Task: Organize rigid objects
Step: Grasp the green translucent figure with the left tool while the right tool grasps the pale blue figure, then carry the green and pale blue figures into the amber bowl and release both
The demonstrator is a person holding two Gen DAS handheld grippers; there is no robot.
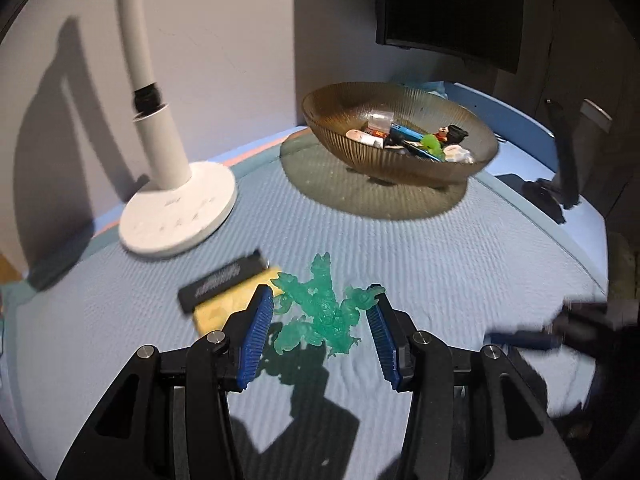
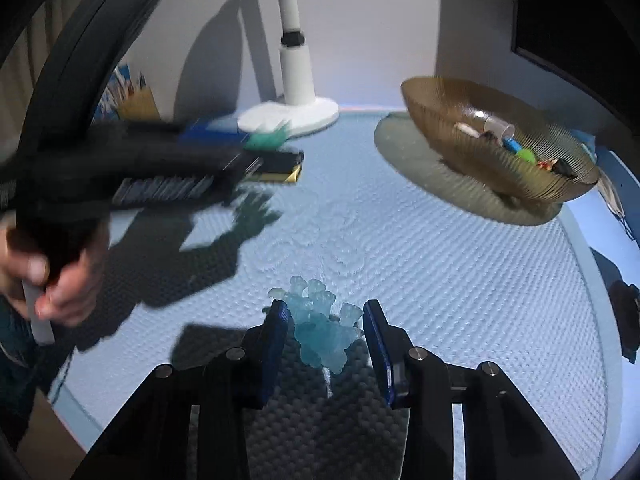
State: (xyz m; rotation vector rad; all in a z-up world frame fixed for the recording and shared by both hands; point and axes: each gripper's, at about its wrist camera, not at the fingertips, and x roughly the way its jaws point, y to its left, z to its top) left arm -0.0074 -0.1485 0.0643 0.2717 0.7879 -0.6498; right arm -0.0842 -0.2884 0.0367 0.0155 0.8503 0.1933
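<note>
While both claws sit low over the blue textured worktop [image 1: 460, 264], my left claw [image 1: 320, 320] is spread, pads either side of the green translucent figure [image 1: 320, 308], not clamped on it. Figure is at lower centre of the left view, its edge touching a yellow block [image 1: 224, 308] with a black bar [image 1: 220, 280] lying on it. My right claw [image 2: 326, 340] is released too, with a pale blue translucent figure [image 2: 320, 328] between its pads at lower centre. Ribbed amber bowl [image 1: 340, 120], upper right, holds small mixed items. White lamp base [image 1: 176, 220] sits at upper left.
</note>
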